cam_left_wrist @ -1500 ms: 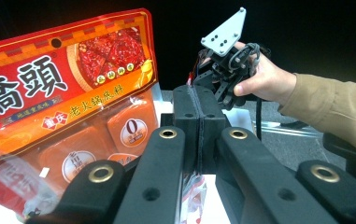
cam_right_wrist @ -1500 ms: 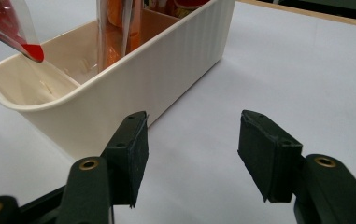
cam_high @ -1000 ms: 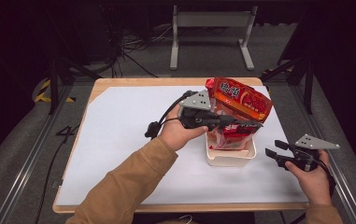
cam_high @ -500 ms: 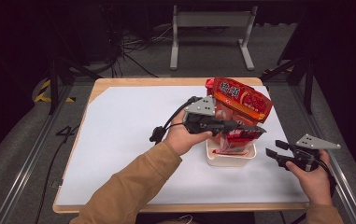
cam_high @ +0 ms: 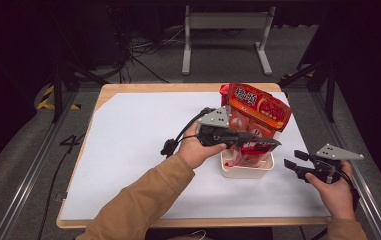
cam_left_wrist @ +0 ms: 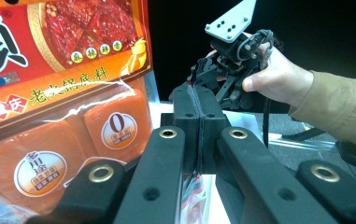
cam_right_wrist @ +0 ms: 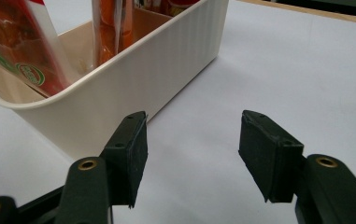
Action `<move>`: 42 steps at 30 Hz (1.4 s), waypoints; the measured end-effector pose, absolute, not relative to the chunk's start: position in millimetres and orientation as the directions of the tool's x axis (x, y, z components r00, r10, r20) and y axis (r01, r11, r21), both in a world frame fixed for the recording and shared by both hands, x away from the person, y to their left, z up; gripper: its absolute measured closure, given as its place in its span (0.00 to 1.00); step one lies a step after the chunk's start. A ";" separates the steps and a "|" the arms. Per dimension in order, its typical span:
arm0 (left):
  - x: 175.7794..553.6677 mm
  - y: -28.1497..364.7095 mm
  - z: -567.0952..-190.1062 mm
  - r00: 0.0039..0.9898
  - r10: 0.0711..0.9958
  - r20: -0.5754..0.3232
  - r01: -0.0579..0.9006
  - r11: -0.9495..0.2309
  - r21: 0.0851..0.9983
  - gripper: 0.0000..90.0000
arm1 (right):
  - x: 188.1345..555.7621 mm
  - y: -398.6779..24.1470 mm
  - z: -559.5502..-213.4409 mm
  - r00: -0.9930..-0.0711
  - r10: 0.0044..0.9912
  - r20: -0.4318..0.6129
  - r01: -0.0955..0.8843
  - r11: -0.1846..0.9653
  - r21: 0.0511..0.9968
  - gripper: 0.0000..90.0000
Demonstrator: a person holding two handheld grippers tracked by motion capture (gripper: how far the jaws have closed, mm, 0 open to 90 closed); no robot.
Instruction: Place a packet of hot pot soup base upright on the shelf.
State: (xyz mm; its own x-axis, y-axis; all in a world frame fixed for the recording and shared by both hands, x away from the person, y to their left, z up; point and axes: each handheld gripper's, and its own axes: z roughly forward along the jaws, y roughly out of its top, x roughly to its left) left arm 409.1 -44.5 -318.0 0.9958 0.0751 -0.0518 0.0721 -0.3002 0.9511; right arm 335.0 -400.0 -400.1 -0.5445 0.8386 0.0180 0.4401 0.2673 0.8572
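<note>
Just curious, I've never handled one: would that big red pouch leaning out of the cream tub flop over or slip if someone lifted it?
The red pouch looks glossy, so probably slippery. Its creased film suggests it bends, though blocks inside may stiffen it. Leaning out of the tub, it could tip.

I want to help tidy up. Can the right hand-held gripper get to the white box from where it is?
Probably yes. The right hand-held gripper stands open beside the white box, with bare table between them and nothing blocking.

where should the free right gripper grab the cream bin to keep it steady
Probably the near long wall of the cream ribbed bin, taken over its rolled rim from above, one jaw inside and one outside. The right gripper sits open beside that wall, the rim there looks bare, and the red packets lean toward the far side.
</note>
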 end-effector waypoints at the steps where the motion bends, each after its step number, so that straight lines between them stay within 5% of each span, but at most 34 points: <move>1: 408.9 -44.4 -318.7 0.995 0.077 -0.056 0.076 -0.302 0.950 1.00 | 335.0 -400.0 -400.1 -0.544 0.839 0.018 0.440 0.267 0.857 0.47; 29: 416.2 -33.0 -345.8 0.989 0.116 -0.091 0.125 -0.338 0.933 0.95 | 339.1 -397.5 -400.7 -0.548 0.836 0.021 0.441 0.268 0.856 0.46; 38: 413.5 -23.3 -341.9 0.985 0.143 -0.100 0.139 -0.293 0.946 0.54 | 344.0 -395.3 -399.3 -0.556 0.831 0.019 0.436 0.272 0.858 0.46; 42: 409.4 -16.3 -336.9 0.984 0.150 -0.099 0.139 -0.286 0.948 0.46 | 346.1 -394.1 -398.5 -0.558 0.829 0.020 0.435 0.272 0.858 0.46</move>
State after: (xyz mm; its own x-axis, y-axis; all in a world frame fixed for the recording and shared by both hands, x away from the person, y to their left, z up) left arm 409.4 -16.3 -336.9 0.9837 0.1503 -0.0988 0.1389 -0.2859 0.9481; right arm 346.1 -394.1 -398.5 -0.5584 0.8293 0.0197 0.4348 0.2724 0.8583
